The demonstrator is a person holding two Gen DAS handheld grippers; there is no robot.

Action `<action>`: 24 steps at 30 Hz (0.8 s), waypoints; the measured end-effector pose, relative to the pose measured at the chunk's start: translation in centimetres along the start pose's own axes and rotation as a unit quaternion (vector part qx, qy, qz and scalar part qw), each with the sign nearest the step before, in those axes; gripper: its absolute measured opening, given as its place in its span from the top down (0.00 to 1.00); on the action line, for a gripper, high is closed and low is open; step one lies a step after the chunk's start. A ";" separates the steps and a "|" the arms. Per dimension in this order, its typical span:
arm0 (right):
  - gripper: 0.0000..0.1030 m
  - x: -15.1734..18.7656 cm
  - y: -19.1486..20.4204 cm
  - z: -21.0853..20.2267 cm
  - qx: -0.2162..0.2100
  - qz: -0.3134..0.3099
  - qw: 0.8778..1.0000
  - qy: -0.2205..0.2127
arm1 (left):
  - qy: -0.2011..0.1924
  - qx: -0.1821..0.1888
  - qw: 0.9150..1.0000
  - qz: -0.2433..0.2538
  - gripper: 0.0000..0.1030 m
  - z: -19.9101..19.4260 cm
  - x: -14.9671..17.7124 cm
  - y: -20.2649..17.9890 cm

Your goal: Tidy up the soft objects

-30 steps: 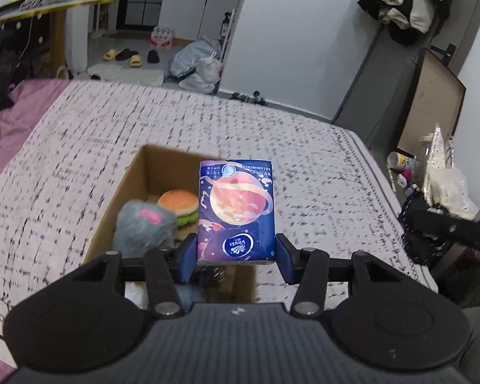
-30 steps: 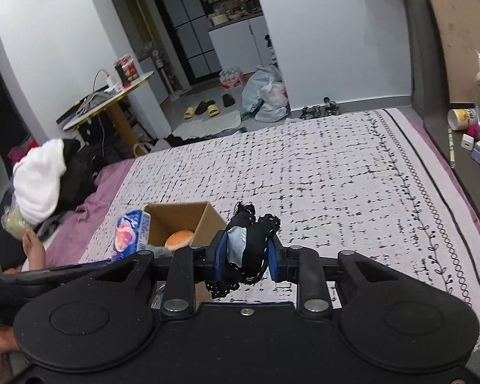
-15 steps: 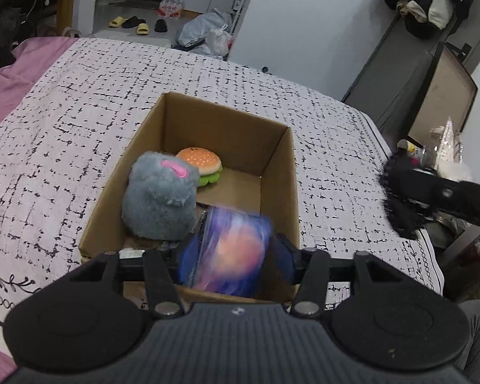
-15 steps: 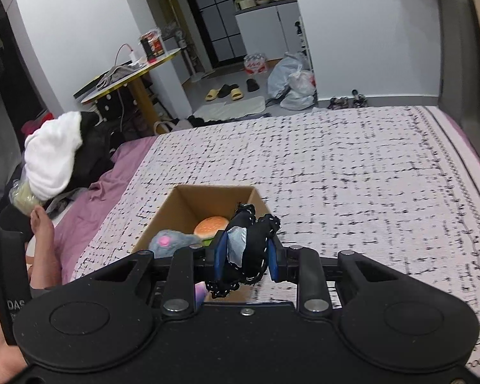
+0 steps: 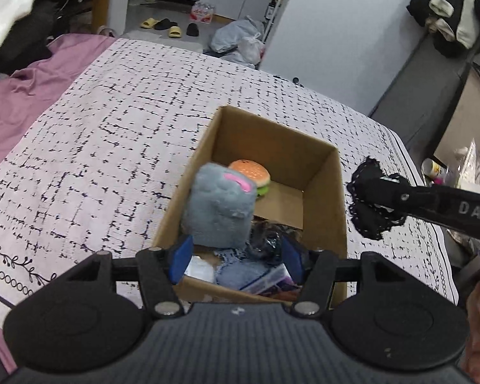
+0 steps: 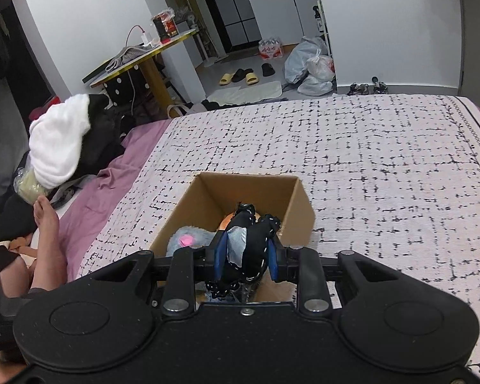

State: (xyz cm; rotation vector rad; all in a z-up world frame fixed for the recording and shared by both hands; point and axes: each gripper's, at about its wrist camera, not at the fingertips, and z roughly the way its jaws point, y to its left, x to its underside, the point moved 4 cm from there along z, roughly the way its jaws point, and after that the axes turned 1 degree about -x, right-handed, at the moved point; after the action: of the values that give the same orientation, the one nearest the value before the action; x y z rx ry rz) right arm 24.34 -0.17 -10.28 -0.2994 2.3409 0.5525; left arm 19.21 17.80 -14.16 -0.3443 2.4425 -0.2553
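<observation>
Gone from the opening left gripper [image 5: 236, 262], the blue printed tissue pack [image 5: 265, 283] lies in the brown cardboard box [image 5: 340, 211]. Right gripper [image 6: 246, 262] clamps a black lace-trimmed fabric piece [image 6: 251, 243] beside the box; next it should lower and release.

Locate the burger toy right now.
Left wrist view: the burger toy lies in the cardboard box on the bed, toward the far end, just behind the grey plush.

Bed's got a black-and-white checked cover [image 6: 384, 160]. Beyond its far edge: yellow slippers [image 6: 238, 78], plastic bags [image 6: 310, 67], a round table [image 6: 140, 60]. White towel pile [image 6: 59, 140] left of the bed.
</observation>
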 end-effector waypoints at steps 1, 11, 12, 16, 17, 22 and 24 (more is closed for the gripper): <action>0.74 0.0 0.2 0.3 0.000 -0.001 1.000 0.001 | 0.000 0.000 1.000 -0.003 0.42 -0.1 0.0 0.3; 0.45 -0.8 0.8 1.1 0.004 -0.001 1.000 -0.006 | 0.000 -0.005 1.000 -0.009 0.34 0.1 -0.4 0.9; 0.45 -0.8 0.7 1.0 0.005 0.000 1.000 -0.004 | 0.000 -0.005 1.000 -0.008 0.33 0.0 -0.5 0.9; 0.39 -0.2 -0.7 -0.1 0.015 0.013 1.000 0.003 | -0.003 -0.014 1.000 0.010 0.27 -0.2 -0.5 0.3; 0.37 0.0 -1.4 -0.7 0.019 0.022 1.000 0.004 | -0.003 -0.014 1.000 0.014 0.24 -0.3 -0.4 0.1; 0.25 0.3 -3.6 -3.3 0.022 0.053 0.998 -0.003 | -0.004 -0.024 0.999 0.040 0.21 -1.1 0.0 -1.4; 0.19 0.3 -4.4 -4.8 0.024 0.055 0.998 -0.011 | -0.005 -0.026 0.999 0.046 0.20 -1.6 0.1 -2.1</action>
State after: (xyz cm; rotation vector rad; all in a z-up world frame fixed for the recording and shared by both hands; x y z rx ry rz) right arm 22.88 -6.34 -8.67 -0.1424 2.3553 0.5481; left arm 18.46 15.94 -12.41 -0.2550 2.4506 -0.1506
